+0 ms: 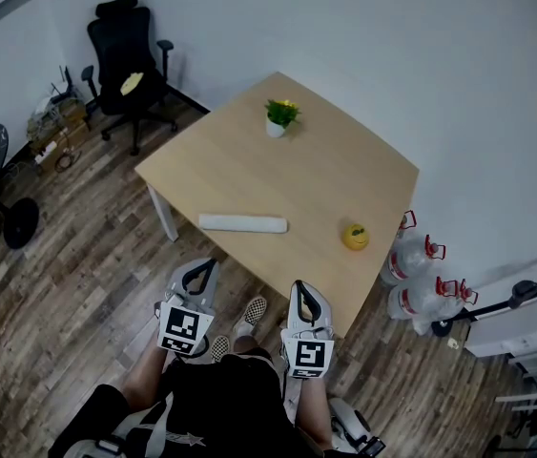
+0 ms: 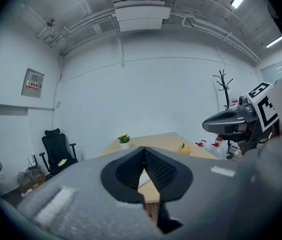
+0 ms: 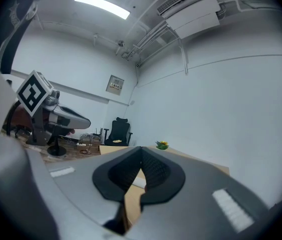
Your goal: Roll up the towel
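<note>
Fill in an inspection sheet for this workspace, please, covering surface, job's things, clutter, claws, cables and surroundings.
Surface: light wooden table, mostly bare.
Job's things: white towel lies as a roll near the table's front edge.
Clutter: small potted plant at the far side; yellow fruit-like object near the right edge.
Grippers: left claw and right claw both shut, empty, held short of the table over the floor.
Cables: what look like cords among boxes beside the office chair.
Surroundings: black office chair, large water bottles right of the table, wood-pattern floor.
</note>
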The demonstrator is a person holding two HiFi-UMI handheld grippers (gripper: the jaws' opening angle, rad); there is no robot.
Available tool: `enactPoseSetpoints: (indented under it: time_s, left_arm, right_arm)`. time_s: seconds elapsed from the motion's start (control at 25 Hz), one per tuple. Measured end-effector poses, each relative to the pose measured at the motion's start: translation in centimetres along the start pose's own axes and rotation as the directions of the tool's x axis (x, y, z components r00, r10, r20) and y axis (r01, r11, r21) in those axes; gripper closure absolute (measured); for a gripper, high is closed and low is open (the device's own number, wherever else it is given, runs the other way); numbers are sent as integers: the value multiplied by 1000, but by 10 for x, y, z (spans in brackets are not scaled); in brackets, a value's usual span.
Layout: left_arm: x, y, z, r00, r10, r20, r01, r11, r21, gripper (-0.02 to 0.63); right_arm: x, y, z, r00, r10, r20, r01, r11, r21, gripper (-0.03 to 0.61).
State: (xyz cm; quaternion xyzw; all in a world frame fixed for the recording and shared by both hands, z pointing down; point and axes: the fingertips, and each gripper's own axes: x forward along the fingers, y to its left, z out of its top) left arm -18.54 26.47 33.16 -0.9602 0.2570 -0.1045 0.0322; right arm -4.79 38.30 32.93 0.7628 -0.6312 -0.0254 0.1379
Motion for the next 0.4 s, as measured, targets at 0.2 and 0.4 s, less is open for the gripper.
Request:
enactPoseSetpoints:
  time_s: [0.2, 0.4]
  left_arm:
    - [-3, -4, 1, 1000, -8, 4, 8, 1000, 13, 604]
    - [-4, -2, 3, 1000, 3, 10, -3, 1000, 22, 604]
  right_arm:
    - [-2, 1, 1, 1000, 2, -1, -2, 1000, -8, 574]
    - [-1, 4, 4, 1000, 9, 5, -9, 1000, -12, 574]
